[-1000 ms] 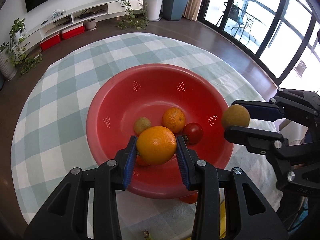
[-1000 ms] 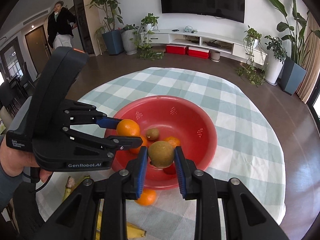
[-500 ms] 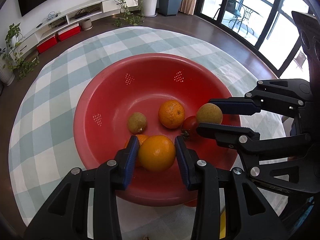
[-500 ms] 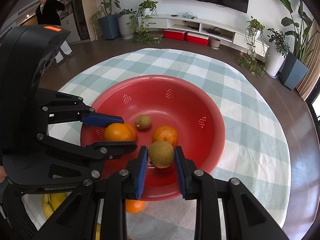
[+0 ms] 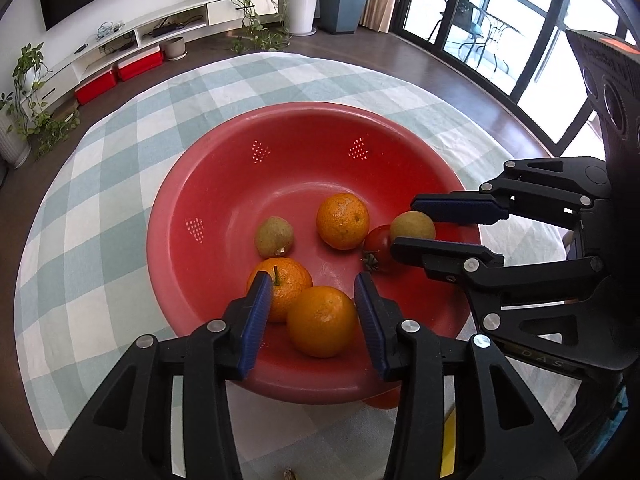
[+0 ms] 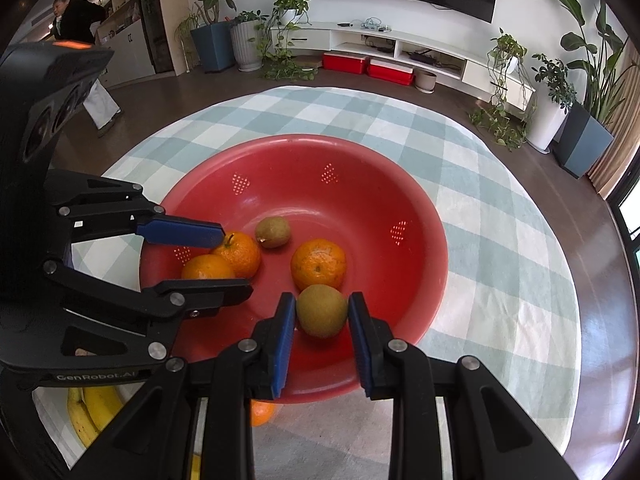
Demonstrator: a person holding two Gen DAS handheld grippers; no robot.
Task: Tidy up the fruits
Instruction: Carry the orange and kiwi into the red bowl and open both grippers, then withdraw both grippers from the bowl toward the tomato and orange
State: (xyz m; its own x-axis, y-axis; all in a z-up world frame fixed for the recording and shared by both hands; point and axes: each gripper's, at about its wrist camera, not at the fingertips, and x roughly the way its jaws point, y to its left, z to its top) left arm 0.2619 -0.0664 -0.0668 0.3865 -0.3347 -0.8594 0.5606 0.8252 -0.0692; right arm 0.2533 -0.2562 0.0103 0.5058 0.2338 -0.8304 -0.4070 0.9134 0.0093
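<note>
A red perforated bowl [image 5: 304,109] stands on the checked tablecloth. My left gripper [image 5: 313,282] reaches over its near rim and its jaws are opening. A large orange [image 5: 322,322] lies on the bowl floor between the pads, with a gap at the left pad. My right gripper [image 6: 321,299] is shut on a brown-green round fruit [image 6: 322,311], held low inside the bowl [image 6: 304,140]. The left wrist view shows that fruit [image 5: 413,226] in from the right. A stemmed orange [image 5: 280,284], another orange [image 5: 342,220], a second brown fruit [image 5: 274,237] and a tomato [image 5: 377,246] lie in the bowl.
Bananas [image 6: 92,408] and a loose orange [image 6: 260,412] lie on the cloth in front of the bowl. The round table's edge drops to a dark wood floor. A person [image 6: 76,12] stands far back by the doorway.
Both grippers sank into the bowl. The left jaws widened and the large orange now rests on the bowl floor. The right gripper still clamps the brown fruit.
</note>
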